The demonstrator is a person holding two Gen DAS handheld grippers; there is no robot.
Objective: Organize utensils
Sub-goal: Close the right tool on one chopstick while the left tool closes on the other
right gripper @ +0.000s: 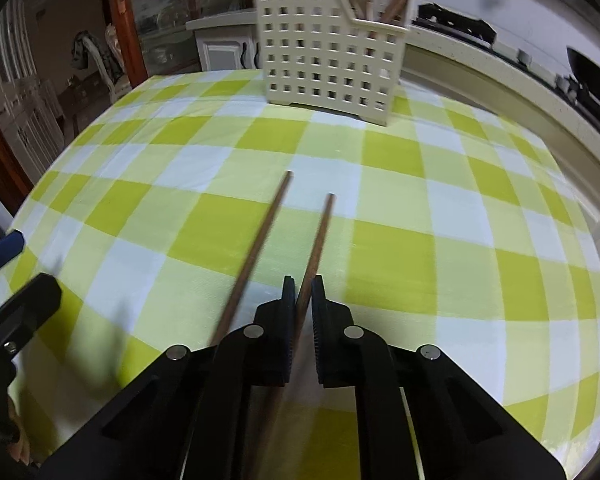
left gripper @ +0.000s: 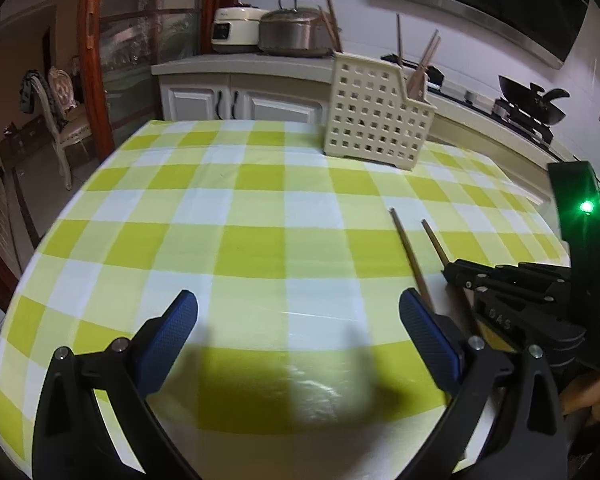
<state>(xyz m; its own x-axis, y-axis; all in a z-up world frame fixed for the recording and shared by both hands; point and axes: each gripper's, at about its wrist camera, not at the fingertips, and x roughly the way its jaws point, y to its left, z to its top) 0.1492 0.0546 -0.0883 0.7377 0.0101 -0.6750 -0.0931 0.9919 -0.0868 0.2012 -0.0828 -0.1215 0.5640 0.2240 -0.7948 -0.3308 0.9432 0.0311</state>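
Right hand-held gripper (right gripper: pixel 303 286) pinches one chopstick (right gripper: pixel 320 232) low over the checked worktop (right gripper: pixel 460 208); a second chopstick (right gripper: pixel 260 244) lies just beside. Next, likely a lift toward the cream basket (right gripper: pixel 324 52) at twelve o'clock, across open cloth. Left hand-held gripper (left gripper: pixel 298 312) waits, spread wide.

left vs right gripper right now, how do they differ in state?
The left gripper is open, its blue pads wide apart; the right gripper is shut on a chopstick. The left gripper holds nothing above the checked tablecloth; the right gripper's chopstick points toward the cream basket, with a second chopstick beside it, outside the jaws. Both share black frames and blue pads.
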